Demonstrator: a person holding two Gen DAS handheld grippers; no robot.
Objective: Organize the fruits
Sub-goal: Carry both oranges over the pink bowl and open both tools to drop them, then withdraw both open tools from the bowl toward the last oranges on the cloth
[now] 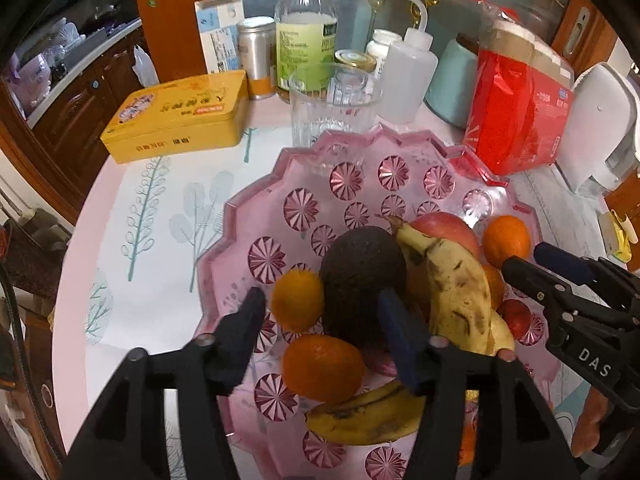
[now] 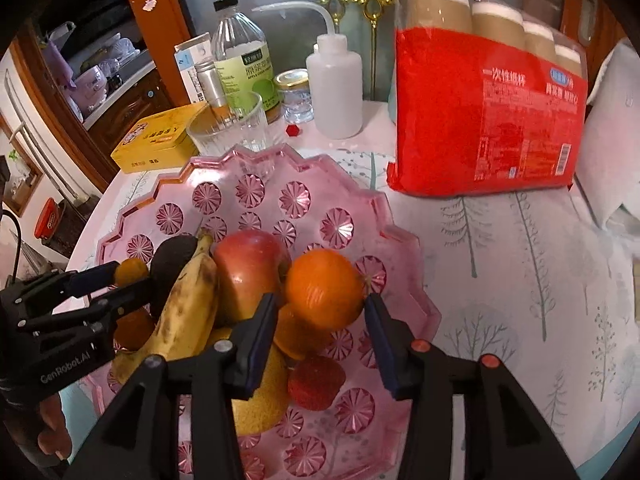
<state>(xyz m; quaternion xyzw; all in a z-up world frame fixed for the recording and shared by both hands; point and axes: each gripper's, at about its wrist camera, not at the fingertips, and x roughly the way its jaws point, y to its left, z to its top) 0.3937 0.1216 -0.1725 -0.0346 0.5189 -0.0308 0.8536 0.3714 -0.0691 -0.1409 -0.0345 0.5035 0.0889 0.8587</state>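
Observation:
A pink cut-glass bowl [image 1: 256,208] [image 2: 320,184] holds the fruit. In the left wrist view, my left gripper [image 1: 322,306] is open around a small orange [image 1: 298,300] and a dark avocado [image 1: 362,276], with a second orange [image 1: 322,368] and a banana [image 1: 364,416] below. A spotted banana [image 1: 456,292] [image 2: 184,312] and a red apple [image 1: 444,228] [image 2: 248,272] lie beside them. My right gripper [image 2: 320,312] [image 1: 524,260] is open with its fingers either side of an orange [image 2: 324,292]. A strawberry [image 2: 316,380] lies below.
Behind the bowl stand a drinking glass [image 1: 332,108], a yellow tin [image 1: 176,116], a vinegar bottle [image 1: 306,36], a white squeeze bottle [image 2: 334,88] and a red pack of paper cups [image 2: 484,116]. A white appliance [image 1: 600,128] is at the right.

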